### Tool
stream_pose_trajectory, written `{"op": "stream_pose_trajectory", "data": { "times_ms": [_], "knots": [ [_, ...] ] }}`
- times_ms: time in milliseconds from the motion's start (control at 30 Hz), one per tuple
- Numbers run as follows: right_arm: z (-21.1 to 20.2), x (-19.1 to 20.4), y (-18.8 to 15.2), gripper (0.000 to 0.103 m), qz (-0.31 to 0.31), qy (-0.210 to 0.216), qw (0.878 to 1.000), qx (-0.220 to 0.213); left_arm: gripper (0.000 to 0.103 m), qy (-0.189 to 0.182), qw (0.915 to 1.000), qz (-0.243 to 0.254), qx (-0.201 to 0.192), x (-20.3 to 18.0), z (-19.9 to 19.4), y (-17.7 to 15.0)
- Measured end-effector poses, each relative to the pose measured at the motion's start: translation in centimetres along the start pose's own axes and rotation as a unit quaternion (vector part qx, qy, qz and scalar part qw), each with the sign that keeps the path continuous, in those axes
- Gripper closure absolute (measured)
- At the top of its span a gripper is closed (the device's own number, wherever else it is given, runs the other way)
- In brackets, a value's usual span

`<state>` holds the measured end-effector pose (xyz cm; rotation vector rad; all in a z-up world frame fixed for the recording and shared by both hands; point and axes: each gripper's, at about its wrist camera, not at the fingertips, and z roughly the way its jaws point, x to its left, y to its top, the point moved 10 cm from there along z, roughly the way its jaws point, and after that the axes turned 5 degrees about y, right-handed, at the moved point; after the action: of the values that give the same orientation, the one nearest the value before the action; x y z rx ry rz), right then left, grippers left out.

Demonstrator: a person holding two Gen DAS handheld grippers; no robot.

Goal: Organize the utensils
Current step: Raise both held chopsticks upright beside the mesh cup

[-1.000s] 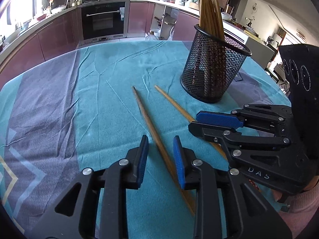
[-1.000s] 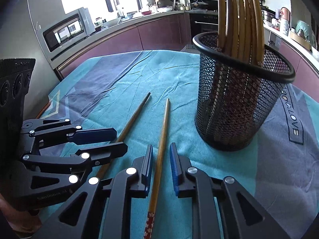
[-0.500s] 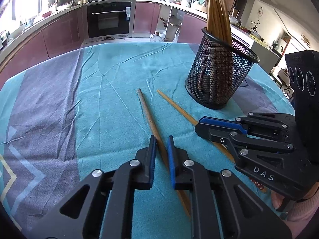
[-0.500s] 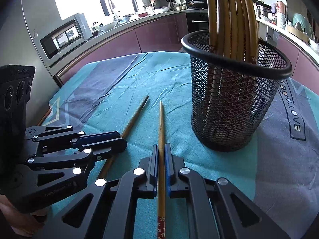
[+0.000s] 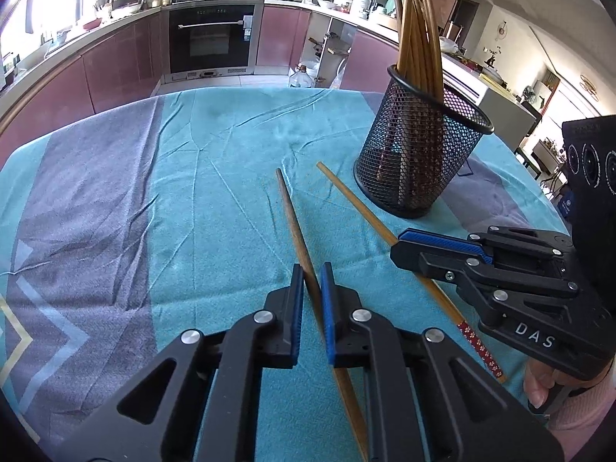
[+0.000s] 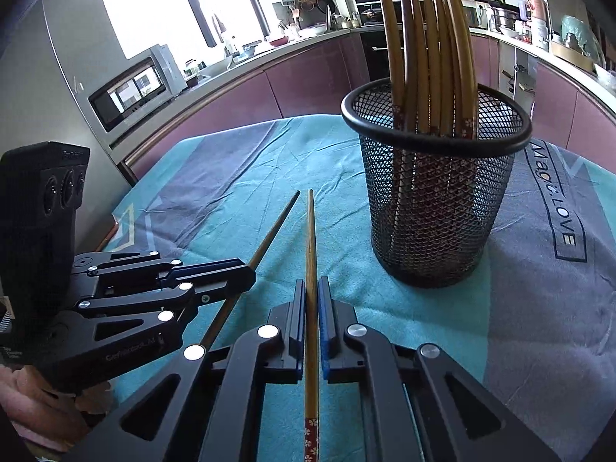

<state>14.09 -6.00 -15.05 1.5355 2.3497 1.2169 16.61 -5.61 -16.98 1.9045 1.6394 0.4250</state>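
Both tools have just been closing since the earlier frames, each with a chopstick between its jaws; now both are clenched on one. Left tool (image 5: pixel 310 292) grips the darker chopstick (image 5: pixel 292 215) partway along its length, thin tip pointing away across the teal cloth on the tabletop (image 5: pixel 215 177). Right tool (image 6: pixel 312 308) pinches the lighter chopstick (image 6: pixel 310 238) with the red patterned end trailing back under the tool. Both sticks look to lie on the cloth, not lifted yet, though the wrist views can't fully confirm that.

Mesh holder (image 6: pixel 435 208) stands upright just beside the two sticks' tips, already holding a bunch of chopsticks (image 6: pixel 427 50), patterned ends down. Likely why each stick is gripped toward its thick end: swing it vertical, drop it in the same way as the rest. One stick per tool, side by side, so both can probably go in without a second pickup. Risk: tools sit close together and could bump at the holder's rim.
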Motion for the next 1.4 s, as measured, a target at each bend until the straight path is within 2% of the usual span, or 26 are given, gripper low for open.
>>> {"op": "stream_pose_trajectory", "data": {
  "times_ms": [533, 1400],
  "knots": [
    [-3.5, 1.2, 1.2, 0.098, 0.004, 0.036, 0.998, -0.043, 0.094, -0.021, 0.9990, 0.007, -0.039, -0.5, -3.8, 1.2],
    [-8.3, 0.4, 3.3, 0.098, 0.005, 0.034, 0.993, -0.111, 0.096, -0.057, 0.9948, 0.018, -0.083, -1.8, -9.5, 2.7]
  ]
}}
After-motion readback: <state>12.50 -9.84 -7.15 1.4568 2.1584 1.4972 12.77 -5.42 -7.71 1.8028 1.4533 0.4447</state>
